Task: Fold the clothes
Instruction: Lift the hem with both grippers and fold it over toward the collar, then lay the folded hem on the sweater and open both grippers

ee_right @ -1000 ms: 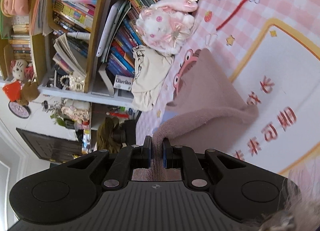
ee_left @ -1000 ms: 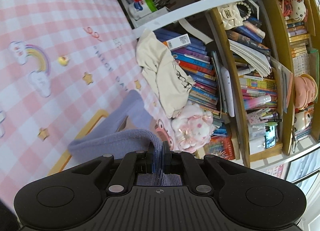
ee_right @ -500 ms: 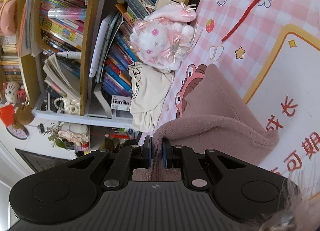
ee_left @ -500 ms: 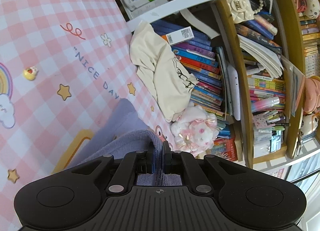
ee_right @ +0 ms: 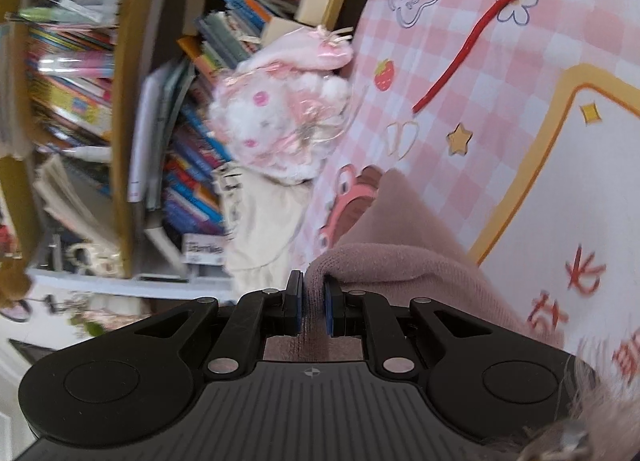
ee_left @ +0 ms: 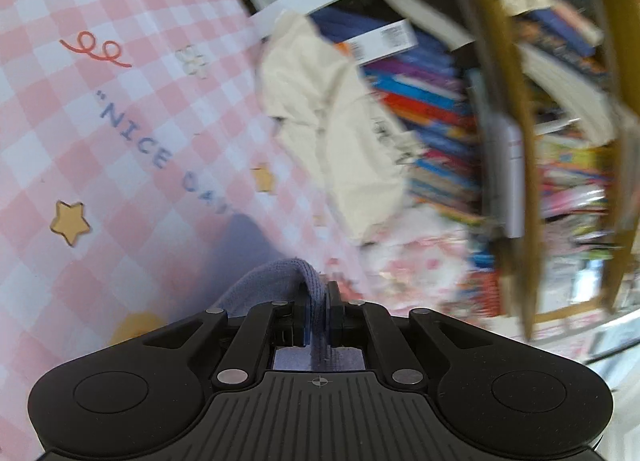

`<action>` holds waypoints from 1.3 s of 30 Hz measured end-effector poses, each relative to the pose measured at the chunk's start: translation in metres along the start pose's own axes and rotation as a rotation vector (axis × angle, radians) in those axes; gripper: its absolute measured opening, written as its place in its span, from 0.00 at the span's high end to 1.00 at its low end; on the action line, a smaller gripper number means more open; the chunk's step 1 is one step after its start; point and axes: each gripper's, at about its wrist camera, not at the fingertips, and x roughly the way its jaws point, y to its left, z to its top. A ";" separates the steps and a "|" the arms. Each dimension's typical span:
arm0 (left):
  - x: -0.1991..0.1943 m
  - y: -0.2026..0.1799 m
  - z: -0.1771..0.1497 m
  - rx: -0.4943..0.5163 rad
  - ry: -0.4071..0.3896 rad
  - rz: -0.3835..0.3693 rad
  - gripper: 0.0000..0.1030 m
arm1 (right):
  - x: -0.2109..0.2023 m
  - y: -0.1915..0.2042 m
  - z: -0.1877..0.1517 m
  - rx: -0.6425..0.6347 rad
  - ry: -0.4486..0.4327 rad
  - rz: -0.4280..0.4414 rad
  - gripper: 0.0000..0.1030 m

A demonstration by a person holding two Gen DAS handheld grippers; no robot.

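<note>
While knit garment overhangs checked mat, open room at far mat edge.

The left gripper points forward and downward, its jaws nearly together and just easing apart, with a fold of knitted cloth still between the pads. The right gripper is angled down in the same way; its jaws have also just been opening slightly, and a fold of the cloth sits between its blue pads, with a thin gap at the left pad.
</note>
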 end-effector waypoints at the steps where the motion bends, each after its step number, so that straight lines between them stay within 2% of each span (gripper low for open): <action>1: 0.006 0.001 0.002 -0.001 0.011 0.051 0.83 | 0.005 0.001 0.001 -0.026 -0.003 -0.037 0.85; 2: 0.010 0.002 0.004 -0.003 0.020 0.098 0.70 | 0.011 0.004 0.002 -0.064 0.001 -0.086 0.77; 3: 0.010 0.003 0.005 0.001 0.018 0.128 0.66 | 0.015 0.009 0.000 -0.115 -0.003 -0.139 0.61; 4: 0.009 0.003 0.006 0.007 0.014 0.152 0.63 | 0.015 0.014 -0.003 -0.176 -0.021 -0.183 0.54; 6: -0.002 0.000 0.005 0.067 -0.028 0.152 0.48 | 0.014 0.027 -0.012 -0.347 -0.053 -0.244 0.47; 7: -0.009 -0.004 0.003 0.131 -0.060 0.180 0.35 | 0.015 0.032 -0.017 -0.430 -0.056 -0.276 0.45; 10: -0.017 -0.023 -0.010 0.420 -0.120 0.276 0.34 | 0.019 0.041 -0.031 -0.655 -0.057 -0.374 0.42; 12: -0.011 -0.031 -0.020 0.580 -0.107 0.323 0.36 | 0.027 0.042 -0.038 -0.775 -0.050 -0.443 0.42; 15: 0.003 -0.037 -0.031 0.710 -0.098 0.367 0.37 | 0.042 0.036 -0.043 -0.864 -0.040 -0.510 0.44; 17: 0.010 -0.038 -0.034 0.720 -0.081 0.374 0.45 | 0.052 0.030 -0.042 -0.866 -0.027 -0.533 0.46; 18: 0.013 -0.038 -0.036 0.722 -0.068 0.374 0.48 | 0.056 0.027 -0.041 -0.854 -0.020 -0.538 0.52; 19: 0.015 -0.038 -0.037 0.724 -0.054 0.374 0.58 | 0.060 0.025 -0.040 -0.840 -0.012 -0.542 0.59; 20: 0.018 -0.039 -0.039 0.726 -0.041 0.373 0.68 | 0.062 0.024 -0.038 -0.821 -0.001 -0.536 0.73; 21: 0.020 -0.039 -0.040 0.728 -0.028 0.373 0.85 | 0.062 0.023 -0.038 -0.798 0.012 -0.525 0.81; 22: 0.021 -0.040 -0.041 0.727 -0.020 0.368 0.93 | 0.060 0.024 -0.038 -0.786 0.003 -0.516 0.83; 23: 0.015 -0.041 -0.042 0.717 -0.040 0.342 0.96 | 0.056 0.027 -0.038 -0.780 -0.017 -0.507 0.91; 25: 0.006 -0.038 -0.041 0.678 -0.064 0.318 0.96 | 0.048 0.027 -0.037 -0.744 -0.049 -0.474 0.91; 27: 0.009 -0.029 -0.039 0.643 -0.046 0.340 0.95 | 0.051 0.021 -0.035 -0.716 -0.034 -0.491 0.91; 29: 0.015 -0.020 -0.037 0.636 -0.024 0.361 0.88 | 0.055 0.018 -0.034 -0.712 -0.028 -0.502 0.91; 33: 0.017 -0.020 -0.032 0.647 -0.015 0.355 0.85 | 0.060 0.016 -0.034 -0.710 -0.023 -0.518 0.87; 34: 0.017 -0.020 -0.030 0.650 -0.015 0.353 0.78 | 0.059 0.016 -0.033 -0.705 -0.025 -0.518 0.86; 35: 0.016 -0.020 -0.028 0.651 -0.021 0.354 0.69 | 0.058 0.016 -0.032 -0.700 -0.028 -0.518 0.81; 36: 0.016 -0.019 -0.026 0.647 -0.027 0.352 0.65 | 0.056 0.016 -0.032 -0.701 -0.034 -0.519 0.73; 37: 0.016 -0.019 -0.023 0.637 -0.036 0.348 0.57 | 0.055 0.017 -0.031 -0.710 -0.044 -0.518 0.70; 39: 0.018 -0.020 -0.017 0.617 -0.042 0.347 0.55 | 0.054 0.020 -0.028 -0.734 -0.059 -0.518 0.62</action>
